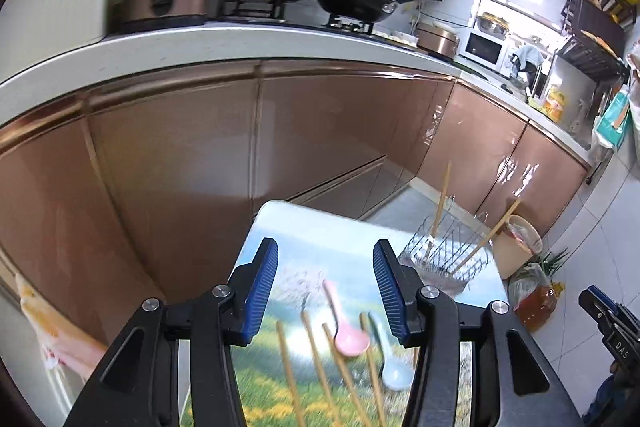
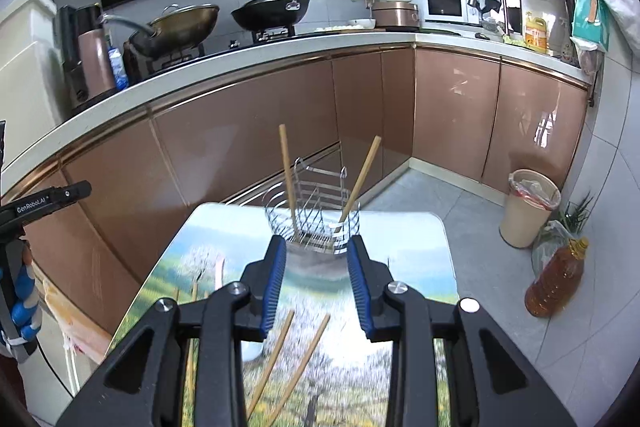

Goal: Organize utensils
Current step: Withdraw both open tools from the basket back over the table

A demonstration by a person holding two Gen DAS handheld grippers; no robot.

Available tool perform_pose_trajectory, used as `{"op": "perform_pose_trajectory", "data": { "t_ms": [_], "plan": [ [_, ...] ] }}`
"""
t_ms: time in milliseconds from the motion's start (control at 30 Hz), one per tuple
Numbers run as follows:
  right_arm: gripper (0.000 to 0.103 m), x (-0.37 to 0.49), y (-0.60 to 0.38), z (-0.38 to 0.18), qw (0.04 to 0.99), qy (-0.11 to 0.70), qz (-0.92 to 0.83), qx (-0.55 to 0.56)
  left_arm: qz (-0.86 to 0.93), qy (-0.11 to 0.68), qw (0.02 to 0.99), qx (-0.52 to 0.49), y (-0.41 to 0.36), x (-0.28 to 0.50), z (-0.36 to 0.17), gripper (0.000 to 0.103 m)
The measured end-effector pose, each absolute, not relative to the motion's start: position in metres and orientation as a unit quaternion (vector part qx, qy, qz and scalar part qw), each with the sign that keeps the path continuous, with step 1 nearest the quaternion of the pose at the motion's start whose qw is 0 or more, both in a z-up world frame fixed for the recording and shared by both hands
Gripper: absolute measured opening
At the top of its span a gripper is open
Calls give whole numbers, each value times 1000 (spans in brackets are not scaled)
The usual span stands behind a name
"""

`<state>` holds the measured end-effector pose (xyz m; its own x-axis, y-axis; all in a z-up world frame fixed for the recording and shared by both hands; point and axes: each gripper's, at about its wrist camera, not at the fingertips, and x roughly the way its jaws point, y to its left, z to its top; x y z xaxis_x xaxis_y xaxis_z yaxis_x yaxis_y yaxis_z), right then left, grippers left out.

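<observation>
A small table with a landscape print (image 1: 288, 227) (image 2: 400, 259) carries a wire utensil basket (image 1: 448, 251) (image 2: 316, 223) at its far end, with two wooden chopsticks (image 2: 286, 171) standing in it. Nearer lie several loose chopsticks (image 1: 316, 359) (image 2: 276, 351), a pink spoon (image 1: 344, 327) and a pale blue spoon (image 1: 394, 363). My left gripper (image 1: 326, 287) hangs open above the spoons with nothing between its fingers. My right gripper (image 2: 316, 283) is open too, just short of the basket, holding nothing. The other gripper shows at each view's edge (image 1: 608, 323) (image 2: 44, 203).
Copper-coloured kitchen cabinets (image 2: 248, 147) under a white counter stand right behind the table. Pans sit on the stove (image 2: 272, 11). On the floor to the right are a lined waste bin (image 2: 528, 207), a bottle of oil (image 2: 556, 279) and a bag of greens.
</observation>
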<state>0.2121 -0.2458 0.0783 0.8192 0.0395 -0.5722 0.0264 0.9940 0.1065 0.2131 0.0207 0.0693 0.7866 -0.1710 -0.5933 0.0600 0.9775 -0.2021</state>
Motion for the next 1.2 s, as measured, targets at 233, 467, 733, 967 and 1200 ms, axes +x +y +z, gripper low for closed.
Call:
{"op": "perform_pose_trajectory", "data": {
  "t_ms": [233,467,733,967,1200],
  "plan": [
    [30,176,-232,88,952,302,-1,45,-51,330,937,-102,46,176,68,49],
    [30,145,-225,93,954,296,-2,43,-46,335,935,-108,61,147,66,49],
    [30,119,-222,95,957,285,1,51,-35,333,935,-114,79,122,59,49],
    [29,108,-217,85,955,291,11,52,-31,342,932,-119,86,115,49,49],
    [29,111,-217,68,950,306,14,57,-36,360,925,-117,83,119,31,49]
  ]
}}
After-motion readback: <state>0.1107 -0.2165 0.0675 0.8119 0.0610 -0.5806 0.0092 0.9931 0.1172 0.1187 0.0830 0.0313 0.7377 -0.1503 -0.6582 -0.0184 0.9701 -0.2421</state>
